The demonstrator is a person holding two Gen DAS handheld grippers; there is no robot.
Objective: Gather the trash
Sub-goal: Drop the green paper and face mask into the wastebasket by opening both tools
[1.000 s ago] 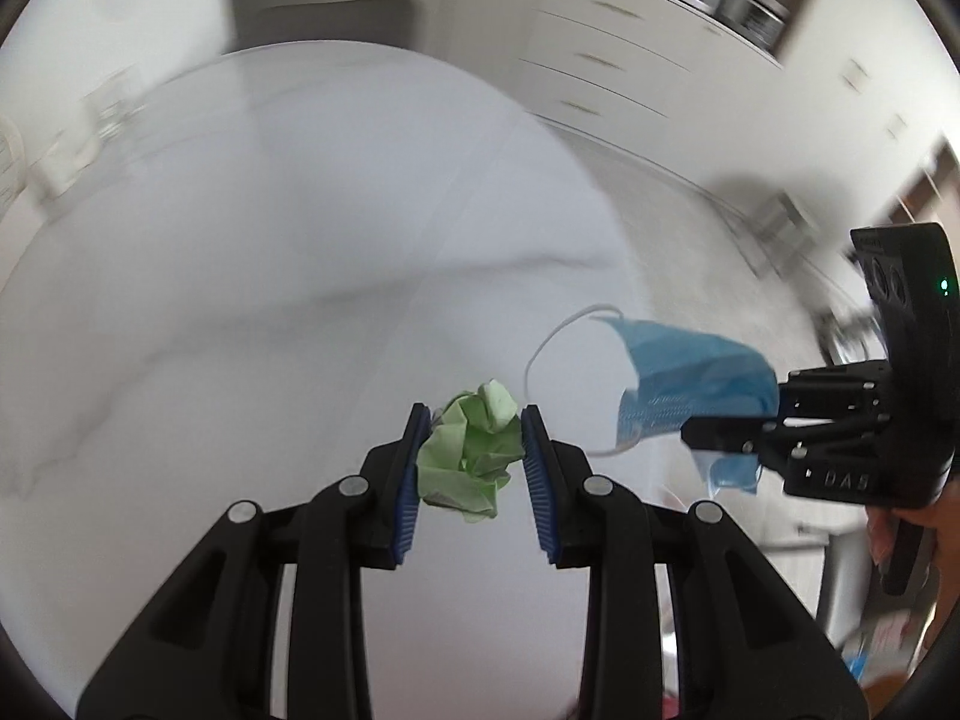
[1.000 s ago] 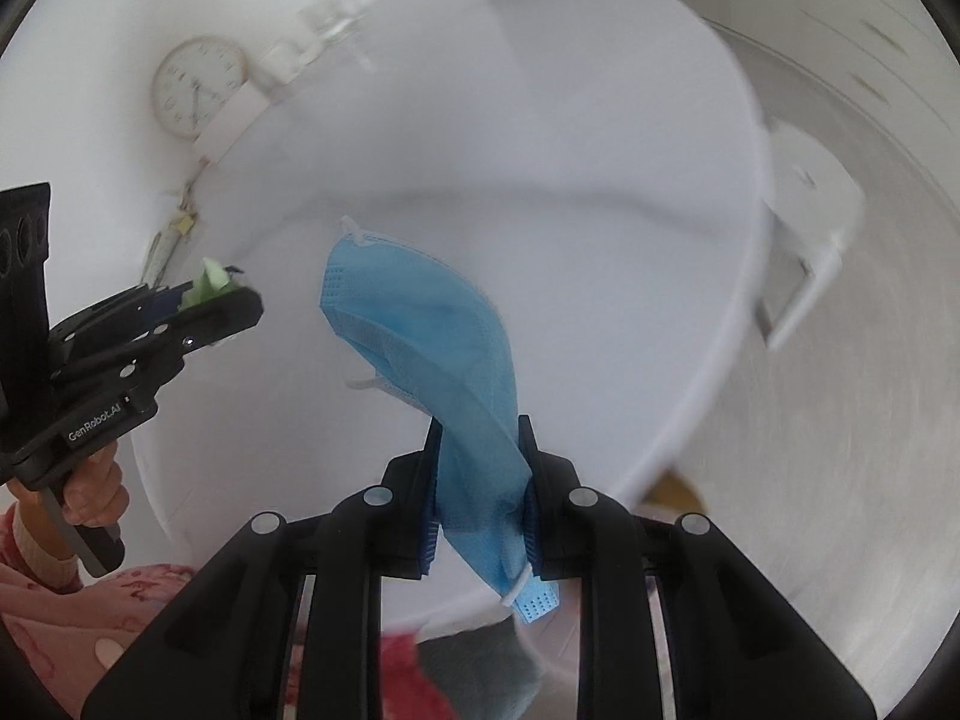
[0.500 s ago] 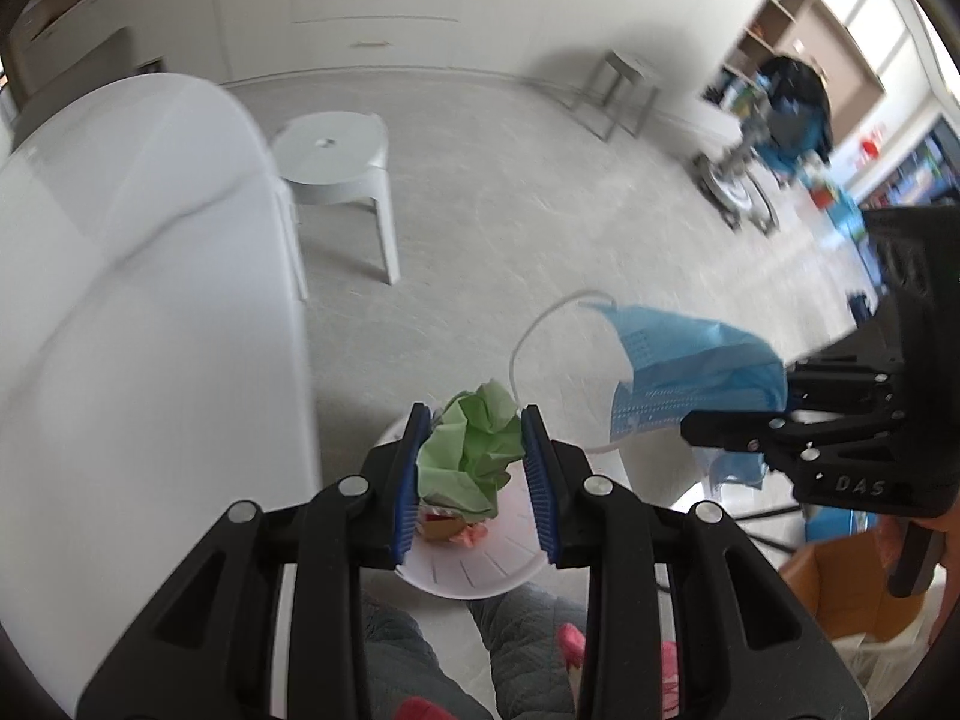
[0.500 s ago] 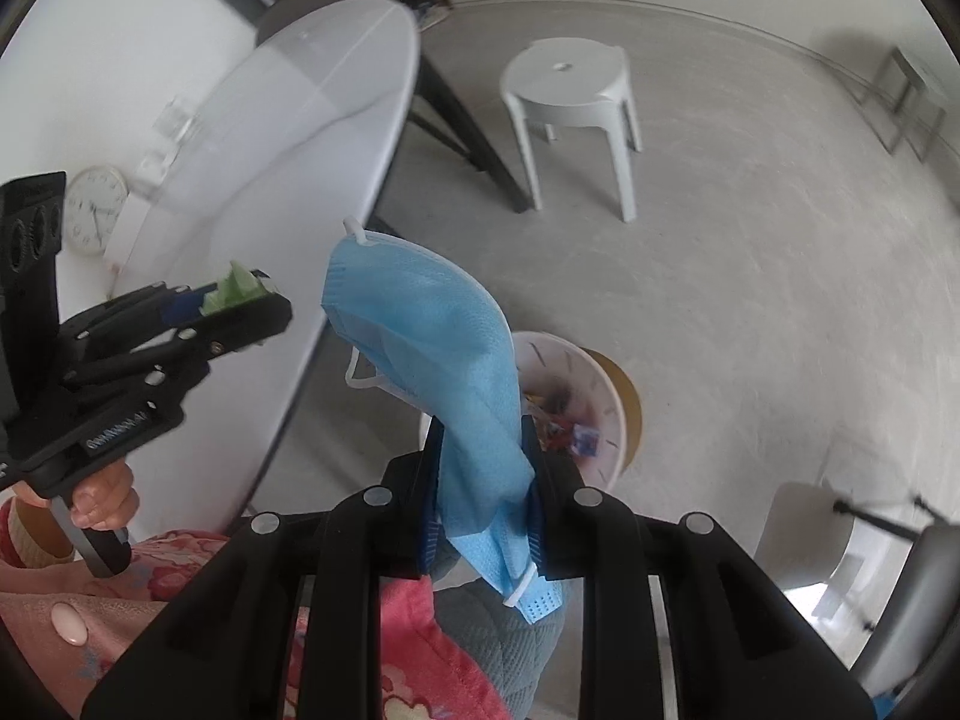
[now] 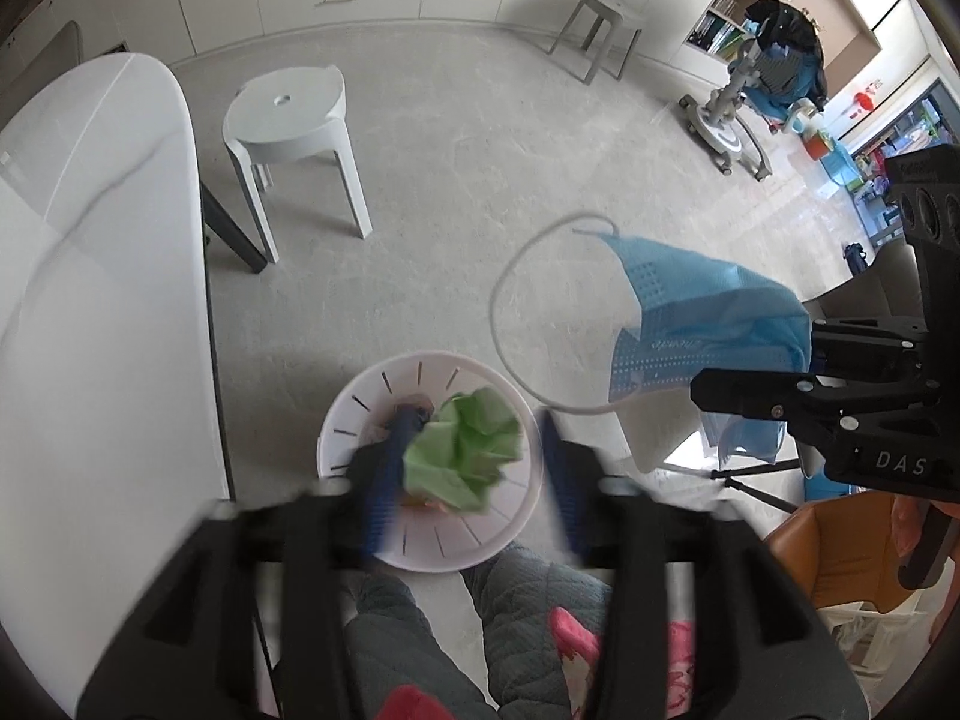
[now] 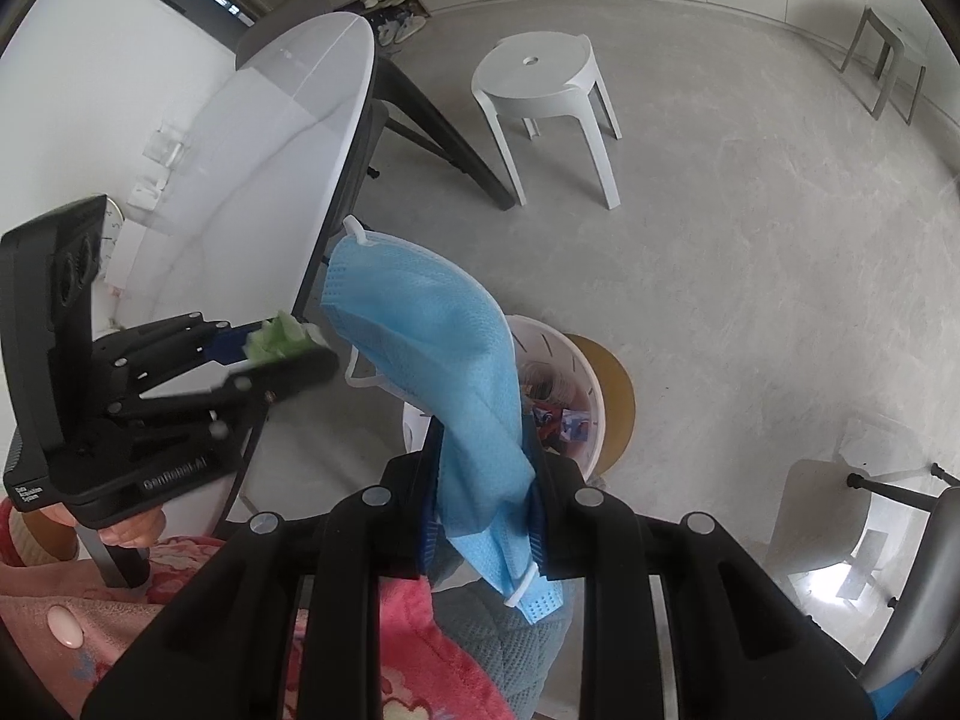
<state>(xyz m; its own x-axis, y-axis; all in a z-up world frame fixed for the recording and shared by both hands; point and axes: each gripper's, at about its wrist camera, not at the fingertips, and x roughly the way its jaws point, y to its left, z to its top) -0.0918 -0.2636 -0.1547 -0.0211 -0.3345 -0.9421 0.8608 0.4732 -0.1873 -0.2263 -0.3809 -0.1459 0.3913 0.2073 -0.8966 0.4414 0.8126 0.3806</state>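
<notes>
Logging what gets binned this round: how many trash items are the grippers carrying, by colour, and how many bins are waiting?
Green crumpled paper: 1, between the fingers of the left gripper
Blue face mask: 1, clamped in the right gripper
White slotted bin: 1, on the floor below them
Total: 3

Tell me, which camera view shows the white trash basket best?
The left wrist view. It looks down into the trash basket, showing nearly the whole slotted rim, with the green paper wad over it. In the right wrist view, the blue mask hides about half of the basket.
</notes>
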